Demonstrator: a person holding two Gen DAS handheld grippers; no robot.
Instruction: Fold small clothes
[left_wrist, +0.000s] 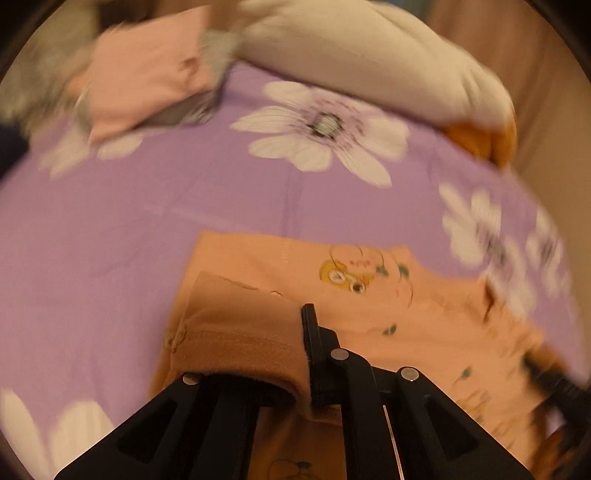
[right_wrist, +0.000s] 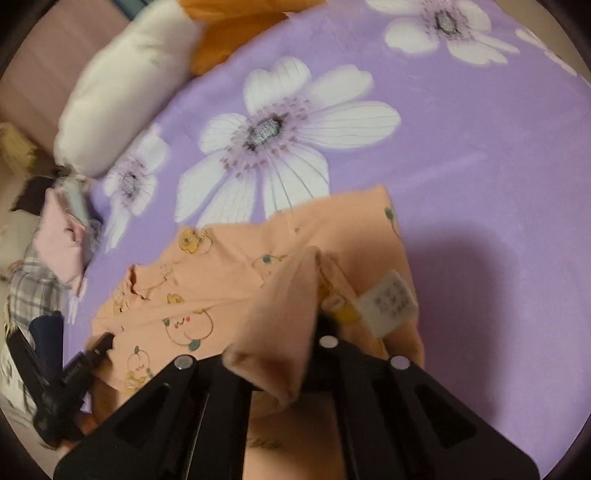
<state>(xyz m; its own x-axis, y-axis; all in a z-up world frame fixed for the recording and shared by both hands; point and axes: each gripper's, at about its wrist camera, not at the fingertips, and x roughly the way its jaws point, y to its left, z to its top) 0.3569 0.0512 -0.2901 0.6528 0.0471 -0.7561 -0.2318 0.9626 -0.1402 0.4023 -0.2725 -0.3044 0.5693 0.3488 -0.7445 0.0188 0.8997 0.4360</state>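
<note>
A small orange garment (left_wrist: 388, 295) printed with cartoon faces lies on the purple flowered bedsheet (left_wrist: 110, 221). My left gripper (left_wrist: 295, 332) is shut on a folded edge of it, and the cloth drapes over the left finger and hides it. In the right wrist view the same garment (right_wrist: 192, 288) lies below centre. My right gripper (right_wrist: 314, 332) is shut on a raised fold of it, beside a white care label (right_wrist: 388, 302); its fingertips are buried in the cloth. The left gripper (right_wrist: 92, 350) shows at the lower left, on the garment's other edge.
A white bolster pillow (left_wrist: 369, 55) with an orange end lies along the far side of the bed (right_wrist: 480, 184). A pile of pink and plaid clothes (right_wrist: 59, 251) sits near the bolster's end. Purple sheet stretches beyond the garment.
</note>
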